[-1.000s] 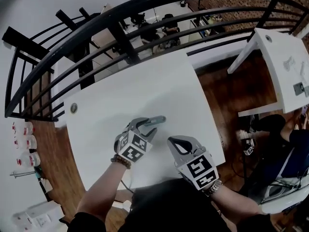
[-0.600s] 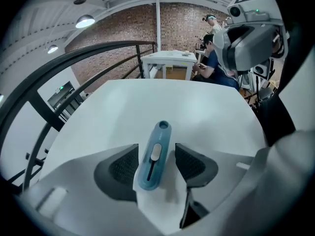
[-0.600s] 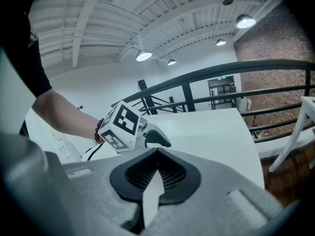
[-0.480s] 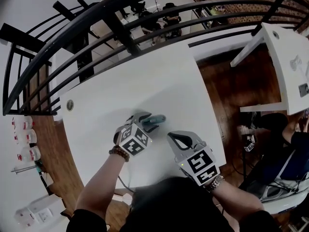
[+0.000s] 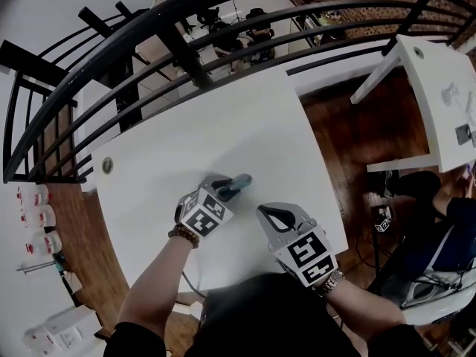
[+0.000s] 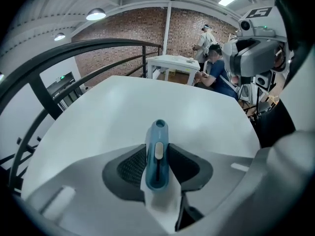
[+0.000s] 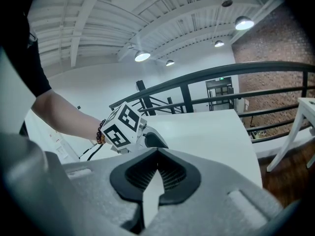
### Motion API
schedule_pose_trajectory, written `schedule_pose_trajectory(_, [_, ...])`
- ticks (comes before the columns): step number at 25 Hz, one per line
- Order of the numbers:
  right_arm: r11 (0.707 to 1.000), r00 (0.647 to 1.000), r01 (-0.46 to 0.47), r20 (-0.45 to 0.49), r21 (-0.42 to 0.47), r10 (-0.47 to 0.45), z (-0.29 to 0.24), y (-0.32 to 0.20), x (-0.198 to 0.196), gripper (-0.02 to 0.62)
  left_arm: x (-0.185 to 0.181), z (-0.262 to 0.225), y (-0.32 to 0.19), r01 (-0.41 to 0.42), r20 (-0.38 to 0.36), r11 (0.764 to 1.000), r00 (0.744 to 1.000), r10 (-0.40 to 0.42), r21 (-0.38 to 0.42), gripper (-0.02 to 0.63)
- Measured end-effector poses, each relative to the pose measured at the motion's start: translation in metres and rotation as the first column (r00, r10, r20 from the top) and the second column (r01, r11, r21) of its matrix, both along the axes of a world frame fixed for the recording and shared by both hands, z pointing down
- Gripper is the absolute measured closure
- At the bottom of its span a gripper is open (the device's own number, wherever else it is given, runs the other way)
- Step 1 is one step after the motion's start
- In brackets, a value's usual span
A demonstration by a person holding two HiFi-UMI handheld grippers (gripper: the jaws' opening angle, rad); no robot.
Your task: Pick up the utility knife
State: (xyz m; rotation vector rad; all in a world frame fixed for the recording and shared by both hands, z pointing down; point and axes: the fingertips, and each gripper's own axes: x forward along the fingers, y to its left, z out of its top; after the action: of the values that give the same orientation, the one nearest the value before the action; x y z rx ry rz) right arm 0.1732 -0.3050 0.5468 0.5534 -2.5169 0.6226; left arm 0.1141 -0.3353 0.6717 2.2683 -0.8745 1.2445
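Note:
The utility knife (image 5: 238, 184), blue-grey with a pale slider, lies on the white table (image 5: 223, 125) near its middle. In the left gripper view the knife (image 6: 157, 151) stands lengthwise between the dark pads (image 6: 130, 166), which touch both its sides. My left gripper (image 5: 223, 190) points steeply down over it and its jaws are closing on the knife's body. My right gripper (image 5: 277, 216) hovers to the right, nearer the table's front edge, with its jaws together and nothing in them (image 7: 156, 156). From the right gripper view I see the left gripper's marker cube (image 7: 122, 127).
A black curved railing (image 5: 186, 47) runs behind the table. A round grommet (image 5: 107, 165) sits at the table's left edge. A second white table (image 5: 439, 88) and a seated person (image 5: 446, 222) are to the right. Bottles (image 5: 37, 218) stand on the wooden floor at left.
My left gripper has come down onto the knife, and its jaws, spread wider before, have drawn in around the handle. The right gripper has stayed where it was.

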Motion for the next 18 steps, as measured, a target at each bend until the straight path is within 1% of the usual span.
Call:
schedule_pose_trajectory(2, [1.000,1.000,-0.004,0.000,0.005,0.004,-0.002,0.003,0.000,0.603,-0.001,-0.002,0.003,0.006,0.011,1.000,1.000,-0.006,0.010,0.454])
schedule_pose_trajectory(6, [1.000,1.000,-0.010,0.001,0.020,0.010,-0.008,0.012,-0.002,0.603,-0.005,-0.015,0.009,0.038,0.000,0.998,0.999,-0.038,0.046,0.456])
schedule_pose_trajectory(12, [0.998,1.000,-0.007,0.008,0.056,0.007,-0.025,0.029,-0.011,0.603,-0.010,-0.048,0.025,0.093,-0.046,0.989,0.995,-0.088,0.113,0.460])
schedule_pose_trajectory(18, [0.995,1.000,-0.009,0.013,0.102,0.007,-0.043,0.054,-0.025,0.603,-0.023,-0.086,0.051,0.158,-0.096,0.970,0.985,-0.143,0.185,0.460])
